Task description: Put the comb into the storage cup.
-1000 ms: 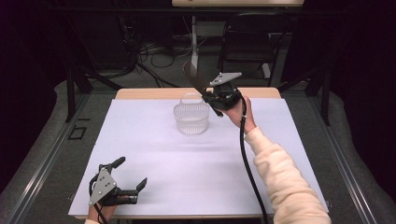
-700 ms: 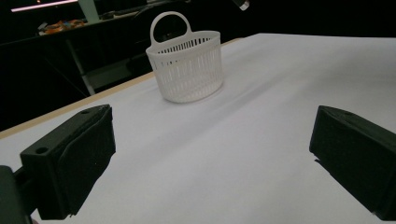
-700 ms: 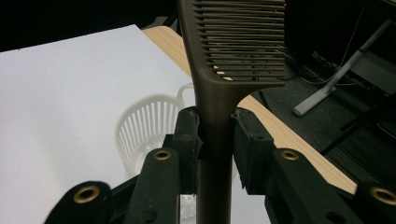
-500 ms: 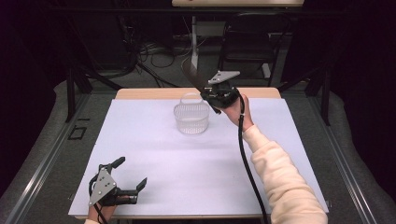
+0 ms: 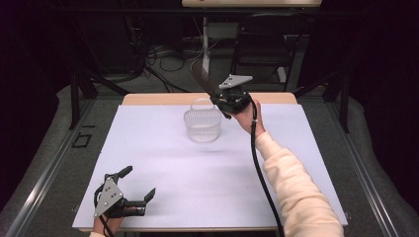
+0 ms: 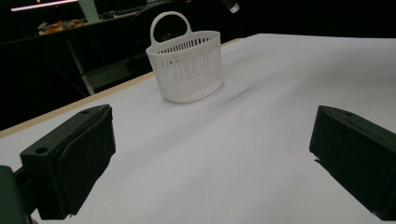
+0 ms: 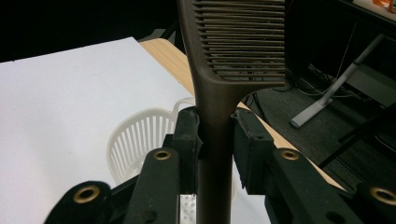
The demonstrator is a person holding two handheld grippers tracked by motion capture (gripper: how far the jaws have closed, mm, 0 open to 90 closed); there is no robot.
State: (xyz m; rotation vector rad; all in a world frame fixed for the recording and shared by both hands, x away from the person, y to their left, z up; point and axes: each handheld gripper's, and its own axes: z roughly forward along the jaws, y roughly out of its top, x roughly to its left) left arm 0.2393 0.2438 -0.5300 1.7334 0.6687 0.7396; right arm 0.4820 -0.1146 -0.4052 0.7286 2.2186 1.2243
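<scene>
On the white table (image 5: 163, 197), your right gripper (image 5: 223, 102) clamps the brown comb (image 7: 219, 93) by its handle just right of the far basket (image 5: 202, 124), left gripper (image 5: 129, 188) slack near-left; next, tip the comb into it.

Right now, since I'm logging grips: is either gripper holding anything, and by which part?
The right gripper clamps a brown comb by its handle, teeth end up. The left gripper is open, holding nothing.
</scene>
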